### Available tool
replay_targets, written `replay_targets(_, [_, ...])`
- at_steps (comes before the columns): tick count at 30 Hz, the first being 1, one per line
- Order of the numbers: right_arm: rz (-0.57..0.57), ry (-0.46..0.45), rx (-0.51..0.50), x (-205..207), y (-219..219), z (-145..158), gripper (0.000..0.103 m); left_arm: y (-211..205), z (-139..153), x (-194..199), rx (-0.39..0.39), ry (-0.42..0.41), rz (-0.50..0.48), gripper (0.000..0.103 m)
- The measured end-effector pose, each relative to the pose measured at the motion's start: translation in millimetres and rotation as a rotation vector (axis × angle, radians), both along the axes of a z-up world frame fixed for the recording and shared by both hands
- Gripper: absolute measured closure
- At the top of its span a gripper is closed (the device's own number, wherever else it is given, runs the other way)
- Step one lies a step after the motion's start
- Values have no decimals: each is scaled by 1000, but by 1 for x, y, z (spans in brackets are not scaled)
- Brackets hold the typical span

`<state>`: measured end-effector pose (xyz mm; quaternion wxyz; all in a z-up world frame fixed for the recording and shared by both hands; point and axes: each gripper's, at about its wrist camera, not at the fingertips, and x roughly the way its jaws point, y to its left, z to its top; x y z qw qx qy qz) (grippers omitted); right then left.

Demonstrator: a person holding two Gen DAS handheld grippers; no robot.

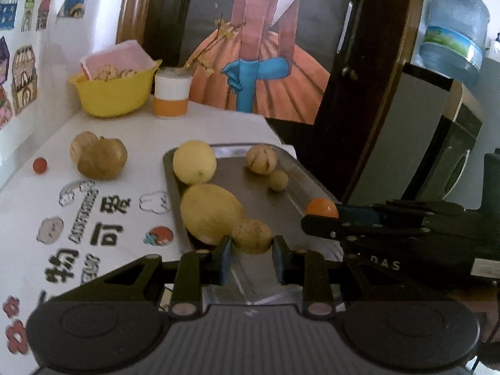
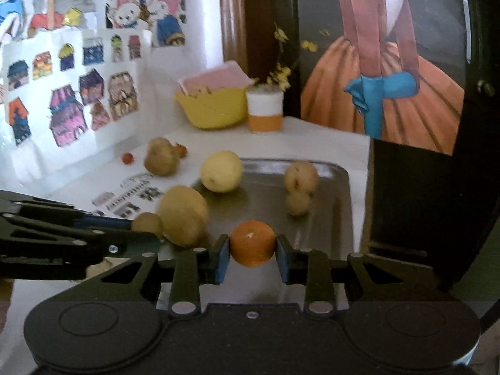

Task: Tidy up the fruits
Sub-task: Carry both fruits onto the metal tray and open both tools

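Note:
A metal tray (image 1: 259, 197) lies on the white table. On it are a round yellow fruit (image 1: 194, 162), a bigger yellow fruit (image 1: 212, 212), a walnut (image 1: 261, 158) and a small tan ball-shaped fruit (image 1: 278, 180). My left gripper (image 1: 251, 248) is shut on a small tan fruit (image 1: 252, 236) at the tray's near left, touching the bigger yellow fruit. My right gripper (image 2: 252, 250) is shut on an orange (image 2: 252, 243) over the tray's (image 2: 331, 218) near part. In the left wrist view the right gripper (image 1: 315, 218) reaches in from the right.
Off the tray to the left, a brown fruit (image 1: 101, 159), a walnut (image 1: 82, 147) behind it and a small red fruit (image 1: 39, 165) lie on the table. A yellow bowl (image 1: 114, 93) and a white-and-orange cup (image 1: 172, 95) stand at the back. Dark furniture borders the tray's right.

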<state>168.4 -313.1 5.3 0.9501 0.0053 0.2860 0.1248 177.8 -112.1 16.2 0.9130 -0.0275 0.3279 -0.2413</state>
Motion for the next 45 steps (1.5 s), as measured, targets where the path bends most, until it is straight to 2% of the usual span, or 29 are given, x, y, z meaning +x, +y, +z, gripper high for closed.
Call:
replay_targets(12, [47, 24, 12, 15, 4, -17, 70, -12, -13, 5, 86, 41, 87, 73])
replay_targets(25, [29, 24, 8, 16, 1, -17, 69, -17, -20, 8, 99, 67, 118, 72])
replay_targets(28, [24, 13, 20, 11, -2, -15, 64, -16, -21, 8, 88, 82, 115, 72])
replay_targets(30, [14, -15, 19, 4, -5, -11, 55, -13, -20, 7, 67, 86, 109, 72])
replay_targets(35, [-29, -72, 26, -12, -16, 5, 39, -7, -15, 1, 32, 82, 110, 58])
replay_targets(38, [-59, -107, 27, -22, -21, 15, 24, -4, -9, -5, 6, 72, 112, 37])
replay_targets(39, [-69, -121, 36, -26, -23, 19, 17, -2, -7, -7, -6, 70, 102, 24])
replay_targets(42, [-92, -150, 52, -36, -26, 30, 3, 4, 1, -15, -24, 52, 109, 15])
replay_targets(45, [-92, -166, 61, -47, -26, 38, 1, 15, 9, -24, -49, 34, 137, 1])
